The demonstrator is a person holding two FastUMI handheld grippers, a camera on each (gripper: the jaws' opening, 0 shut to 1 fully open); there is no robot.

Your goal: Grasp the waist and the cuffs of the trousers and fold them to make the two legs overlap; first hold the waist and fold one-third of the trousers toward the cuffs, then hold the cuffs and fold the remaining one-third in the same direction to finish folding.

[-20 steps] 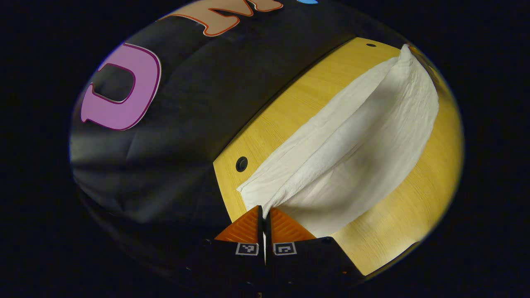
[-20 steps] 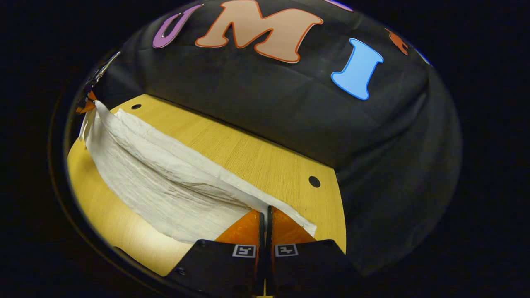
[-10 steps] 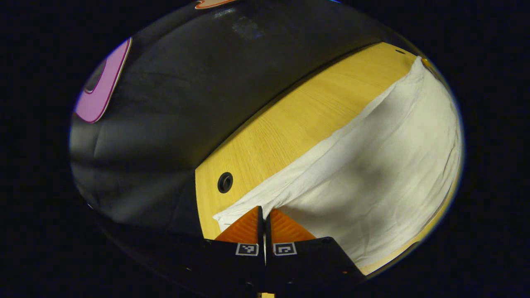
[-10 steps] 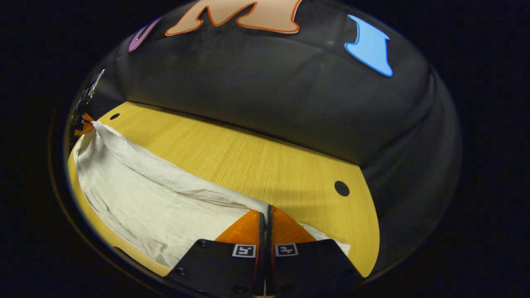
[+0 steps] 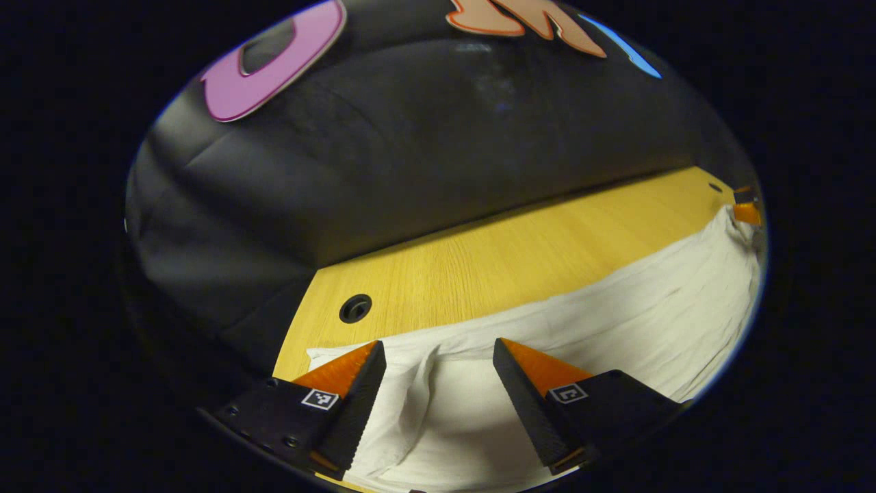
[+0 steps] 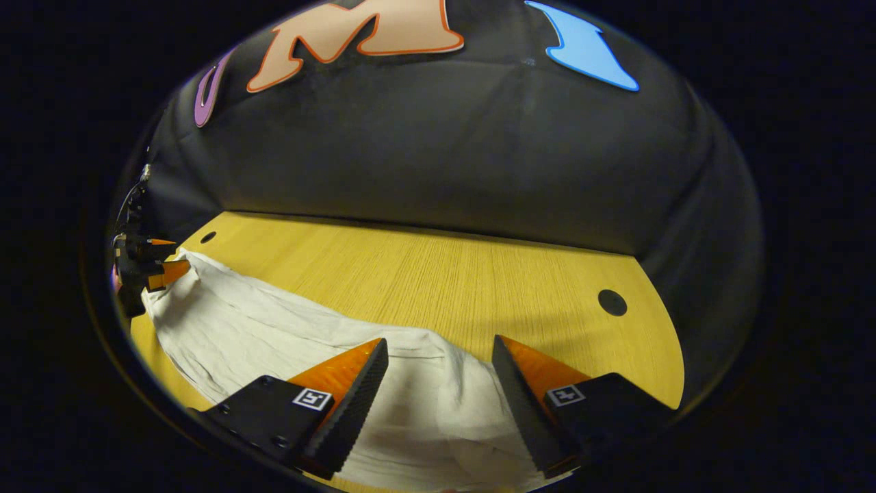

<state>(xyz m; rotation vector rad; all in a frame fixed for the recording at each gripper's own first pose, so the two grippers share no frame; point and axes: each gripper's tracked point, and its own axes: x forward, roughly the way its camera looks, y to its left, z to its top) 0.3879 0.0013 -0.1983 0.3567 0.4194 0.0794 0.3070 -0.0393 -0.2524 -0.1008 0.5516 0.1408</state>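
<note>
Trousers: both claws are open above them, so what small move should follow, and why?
Probably lift both claws clear. The left claw and right claw stand open over the white trousers, which lie long on the table; the waist fold comes next.

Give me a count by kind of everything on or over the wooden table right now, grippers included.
White cloth trousers: 1
Two-finger grippers, left gripper and right gripper, both open: 2
Round dark holes in the yellow wooden table, seen in the right gripper view: 2
Total: 5
</note>
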